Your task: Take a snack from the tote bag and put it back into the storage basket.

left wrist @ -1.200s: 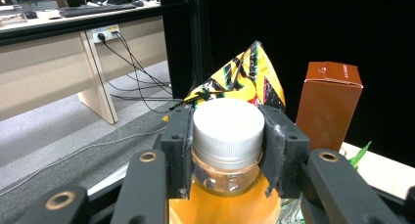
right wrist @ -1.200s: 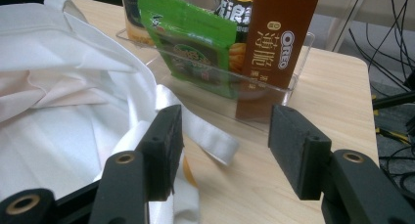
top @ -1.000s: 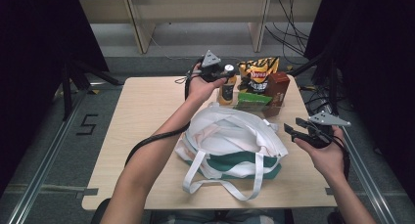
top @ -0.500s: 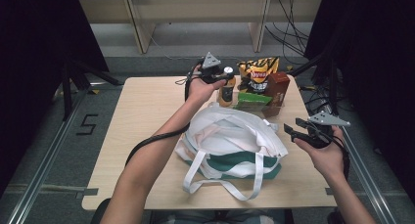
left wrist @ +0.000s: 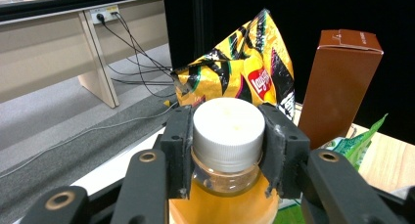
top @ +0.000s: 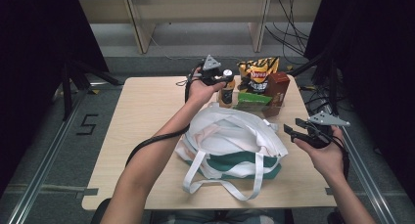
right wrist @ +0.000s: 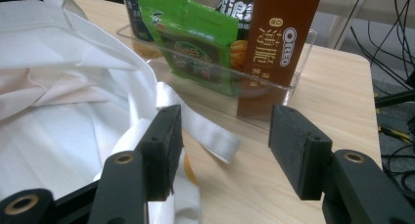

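The orange-drink bottle (left wrist: 226, 185) stands at the left end of the clear plastic tray (right wrist: 274, 94), in the upper middle of the high view, and its white ribbed cap (left wrist: 228, 133) fills the centre of the left gripper view. The left gripper (left wrist: 228, 145) is clamped on that cap: one black pad presses each side, at the level of the cap and the neck ring just under it, with amber liquid showing below.

To do this step well, the bottle probably wants lifting straight up until its base clears the tray wall, kept upright, since a grip this high lets the heavy body swing. Only then should it travel towards the white tote bag (top: 230, 141), which lies in the middle of the high view, just below the tray.

Close behind the bottle lean the yellow-and-black chip bag (left wrist: 244, 75) and, to its right in the left gripper view, the brown Oreo box (left wrist: 340, 82); a green snack pouch (right wrist: 193, 43) sits in front. A tilted pull could drag these over.

The right gripper (top: 293, 132) hangs at the right of the high view, jaws parted and holding nothing, just beside the tote's edge. Its own view looks across a white strap (right wrist: 208, 131) towards the tray. It could hold the bag mouth apart for the drop.
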The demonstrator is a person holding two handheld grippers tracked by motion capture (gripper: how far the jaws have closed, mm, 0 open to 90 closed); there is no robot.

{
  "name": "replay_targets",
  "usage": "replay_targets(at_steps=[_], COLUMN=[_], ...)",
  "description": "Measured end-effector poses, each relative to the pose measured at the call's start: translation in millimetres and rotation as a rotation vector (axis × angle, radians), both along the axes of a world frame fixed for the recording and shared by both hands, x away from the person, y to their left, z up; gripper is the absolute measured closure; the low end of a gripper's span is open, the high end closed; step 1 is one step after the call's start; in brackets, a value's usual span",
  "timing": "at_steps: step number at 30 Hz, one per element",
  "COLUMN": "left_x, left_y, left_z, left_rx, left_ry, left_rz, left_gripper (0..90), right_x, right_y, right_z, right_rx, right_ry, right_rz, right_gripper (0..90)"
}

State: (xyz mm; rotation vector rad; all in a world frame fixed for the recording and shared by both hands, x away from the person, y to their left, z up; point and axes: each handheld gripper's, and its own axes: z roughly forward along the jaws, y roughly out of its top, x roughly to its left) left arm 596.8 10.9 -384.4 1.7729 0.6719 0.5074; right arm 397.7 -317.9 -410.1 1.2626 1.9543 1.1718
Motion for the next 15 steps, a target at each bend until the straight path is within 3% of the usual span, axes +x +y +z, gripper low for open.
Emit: replay_targets(at_steps=[15], left_x=[1.5], left_y=[1.1], left_z=[-8.6], left_rx=[0.020], left_ry=[0.024], left_rz=[0.004], left_gripper=[59.0], right_x=[0.0], right_y=[0.4], right_z=[-0.1], right_rx=[0.004], right_ry=[0.000], right_rz=[0.000], right_gripper=[47.0])
